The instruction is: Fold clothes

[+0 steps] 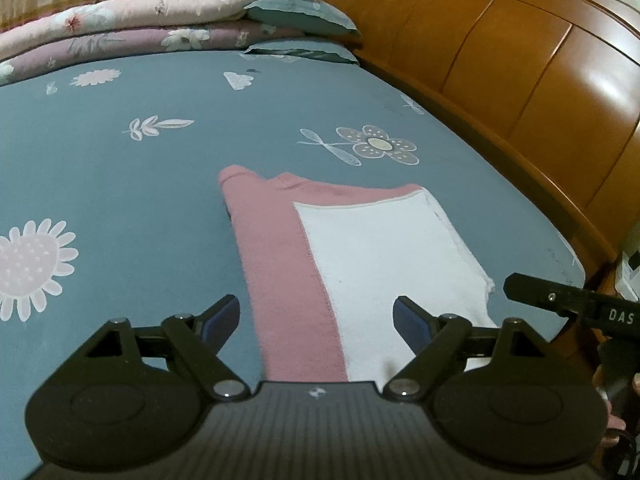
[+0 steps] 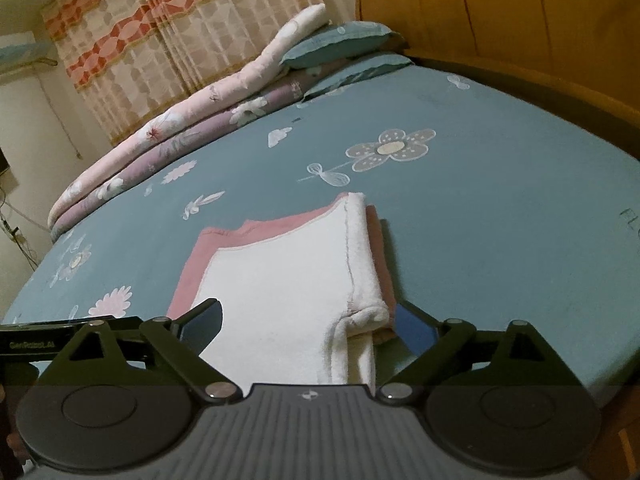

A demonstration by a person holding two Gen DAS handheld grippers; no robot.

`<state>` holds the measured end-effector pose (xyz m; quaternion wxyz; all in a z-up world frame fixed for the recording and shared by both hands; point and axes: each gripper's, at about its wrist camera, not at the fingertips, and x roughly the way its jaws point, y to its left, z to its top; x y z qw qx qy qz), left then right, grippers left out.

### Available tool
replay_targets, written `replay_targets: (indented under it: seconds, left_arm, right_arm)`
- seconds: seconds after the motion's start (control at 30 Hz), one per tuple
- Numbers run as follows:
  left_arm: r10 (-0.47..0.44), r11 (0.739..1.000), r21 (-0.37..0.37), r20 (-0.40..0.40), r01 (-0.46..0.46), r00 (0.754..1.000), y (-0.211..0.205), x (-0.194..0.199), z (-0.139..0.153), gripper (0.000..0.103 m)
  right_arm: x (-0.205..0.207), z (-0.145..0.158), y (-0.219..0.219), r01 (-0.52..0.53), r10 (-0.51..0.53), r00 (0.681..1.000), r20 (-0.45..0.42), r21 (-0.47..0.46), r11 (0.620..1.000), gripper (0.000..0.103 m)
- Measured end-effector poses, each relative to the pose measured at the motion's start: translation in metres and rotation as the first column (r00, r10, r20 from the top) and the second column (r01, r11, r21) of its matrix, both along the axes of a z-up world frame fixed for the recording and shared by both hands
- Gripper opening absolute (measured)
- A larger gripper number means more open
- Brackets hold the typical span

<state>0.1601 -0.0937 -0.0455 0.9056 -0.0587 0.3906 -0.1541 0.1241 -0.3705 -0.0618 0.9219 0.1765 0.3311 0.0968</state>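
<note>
Garment (image 1: 316, 276), pink outside with a white lining, lies flat on the bed (image 1: 120, 168) at the lower middle of both frames, directly ahead of the 2 grippers. The left gripper (image 1: 316, 320) stands wide, holding nothing, over the near end. The right gripper (image 2: 308, 324) is equally wide and empty, its jaws either side of the near right corner. In the right wrist view the right edge is doubled over in a thick roll, so at least 1 fold exists. Judging by the long shape, further folding may remain, or this may be final.
</note>
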Motion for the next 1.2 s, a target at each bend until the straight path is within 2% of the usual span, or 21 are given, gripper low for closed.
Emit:
replay_targets:
  seconds: [0.37,0.5,0.7,0.83,0.97,1.03,1.17,1.2]
  left_arm:
    - [0.003,0.999,-0.040,-0.046,-0.004,0.999,0.007,0.024,-0.015,0.084]
    - [-0.001,0.998,-0.058,-0.076,-0.004,0.997,0.010,0.034,-0.024,0.084]
    - [-0.012,0.984,-0.180,-0.143,-0.014,0.990,0.024,0.052,-0.042,0.084]
    - [-0.025,0.966,-0.259,-0.186,-0.025,0.982,0.034,0.064,-0.054,0.084]
    - [-0.067,0.933,-0.358,-0.245,-0.026,0.967,0.040,0.077,-0.072,0.084]
    - [-0.081,0.921,-0.389,-0.271,-0.032,0.959,0.041,0.084,-0.079,0.084]
    - [-0.124,0.902,-0.432,-0.305,-0.021,0.944,0.037,0.101,-0.089,0.085]
    - [-0.134,0.900,-0.435,-0.306,-0.013,0.943,0.034,0.107,-0.091,0.088]
  right_arm:
    - [0.033,-0.016,-0.012,0.023,-0.022,0.999,-0.048,0.020,1.000,0.096]
    - [0.042,-0.023,-0.020,0.035,-0.031,0.998,-0.060,0.058,0.998,0.097]
    - [0.058,-0.036,-0.035,0.028,-0.017,0.995,-0.101,0.113,0.993,0.098]
    - [0.072,-0.048,-0.050,0.018,0.015,0.990,-0.142,0.227,0.974,0.100]
    - [0.091,-0.066,-0.058,-0.001,0.075,0.975,-0.210,0.334,0.943,0.101]
    - [0.103,-0.076,-0.055,-0.022,0.110,0.965,-0.240,0.344,0.939,0.103]
    - [0.129,-0.081,-0.053,-0.074,0.179,0.956,-0.232,0.401,0.913,0.103]
    - [0.137,-0.082,-0.053,-0.086,0.195,0.953,-0.232,0.411,0.908,0.103]
